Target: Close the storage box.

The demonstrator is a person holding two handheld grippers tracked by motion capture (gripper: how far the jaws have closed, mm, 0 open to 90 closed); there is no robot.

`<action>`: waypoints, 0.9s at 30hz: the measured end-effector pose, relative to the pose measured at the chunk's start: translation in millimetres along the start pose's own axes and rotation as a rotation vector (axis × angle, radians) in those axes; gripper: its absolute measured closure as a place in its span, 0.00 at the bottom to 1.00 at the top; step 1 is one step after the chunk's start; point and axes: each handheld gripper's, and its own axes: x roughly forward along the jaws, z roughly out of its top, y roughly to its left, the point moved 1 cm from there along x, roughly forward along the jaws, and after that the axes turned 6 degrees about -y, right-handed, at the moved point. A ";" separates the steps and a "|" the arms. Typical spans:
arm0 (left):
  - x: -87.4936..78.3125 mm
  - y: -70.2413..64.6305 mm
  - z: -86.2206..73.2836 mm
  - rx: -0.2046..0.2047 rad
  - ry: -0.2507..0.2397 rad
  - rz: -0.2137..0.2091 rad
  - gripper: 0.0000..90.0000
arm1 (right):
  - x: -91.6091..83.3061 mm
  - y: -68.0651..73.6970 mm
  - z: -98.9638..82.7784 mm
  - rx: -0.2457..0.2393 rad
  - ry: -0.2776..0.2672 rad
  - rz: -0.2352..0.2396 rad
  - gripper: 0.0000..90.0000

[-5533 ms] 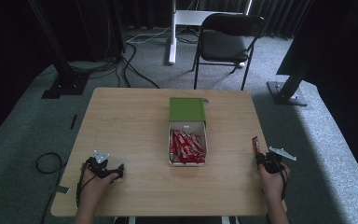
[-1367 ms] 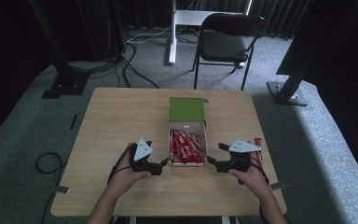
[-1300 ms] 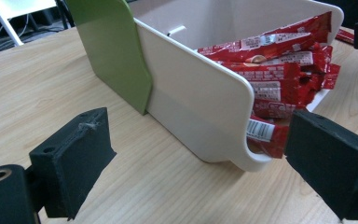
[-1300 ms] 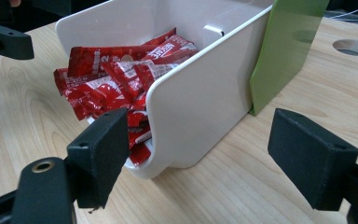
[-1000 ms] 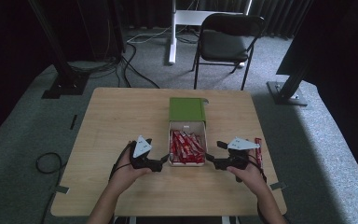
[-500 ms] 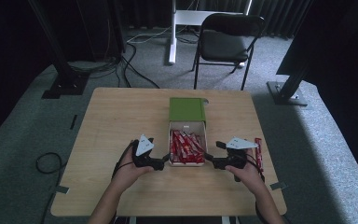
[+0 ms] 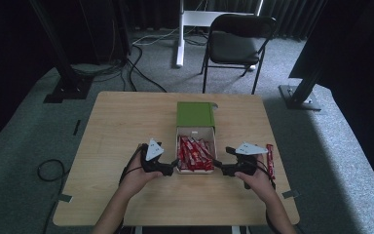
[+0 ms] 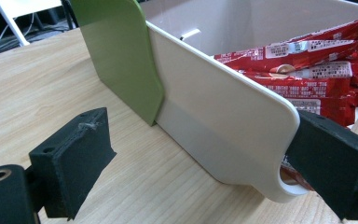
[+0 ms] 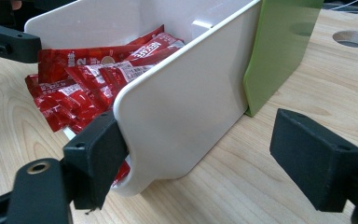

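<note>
Now both hand-held grippers straddle tray (image 7: 195,130) walls, jaws apart.

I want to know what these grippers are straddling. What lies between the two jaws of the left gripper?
In the left gripper view, the white tray's side wall stands between the open jaws of the left gripper, with red packets behind it.

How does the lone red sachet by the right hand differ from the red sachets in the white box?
The lone red sachet lies by itself on the bare table, outside the right gripper; the boxed red sachets are piled together. It lies flat and straight; they overlap at angles inside the white box. Both are red wrappers.
</note>
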 end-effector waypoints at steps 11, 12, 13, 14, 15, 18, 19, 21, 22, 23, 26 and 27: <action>3.4 4.8 0.6 -0.028 0.004 -0.007 0.09 | 2.2 -1.3 1.6 -0.001 0.001 -0.001 0.20; 3.9 5.3 0.8 -0.028 0.003 -0.006 0.09 | 2.6 -1.6 1.7 0.001 0.001 -0.002 0.19; 4.3 5.9 1.1 -0.027 0.005 -0.005 0.09 | 3.1 -1.8 1.8 0.003 0.000 -0.002 0.19; 4.7 6.2 1.4 -0.026 0.006 -0.003 0.09 | 3.6 -2.0 2.0 0.003 0.000 -0.002 0.19; 4.7 6.2 1.4 -0.026 0.006 -0.003 0.09 | 3.6 -2.0 2.0 0.003 0.000 -0.002 0.19; 5.9 8.2 2.5 -0.025 0.011 -0.002 0.09 | 4.9 -2.6 2.9 0.001 0.002 -0.004 0.19; 6.1 8.6 2.7 -0.027 0.011 -0.001 0.09 | 5.2 -2.7 3.1 0.002 0.002 -0.003 0.19; 6.4 9.4 3.1 -0.023 0.012 0.001 0.09 | 5.8 -2.6 3.4 0.001 0.001 -0.002 0.19; 6.6 9.8 3.2 -0.022 0.011 0.002 0.09 | 6.2 -2.5 3.5 0.002 0.001 -0.001 0.19; 6.8 10.3 3.2 -0.023 0.012 0.001 0.09 | 6.4 -2.5 3.6 0.003 0.002 -0.001 0.19; 8.0 11.9 3.3 -0.029 0.011 0.004 0.09 | 7.4 -2.8 3.6 0.011 0.001 -0.004 0.19; 8.0 11.9 3.3 -0.029 0.011 0.004 0.09 | 7.4 -2.8 3.6 0.011 0.001 -0.004 0.19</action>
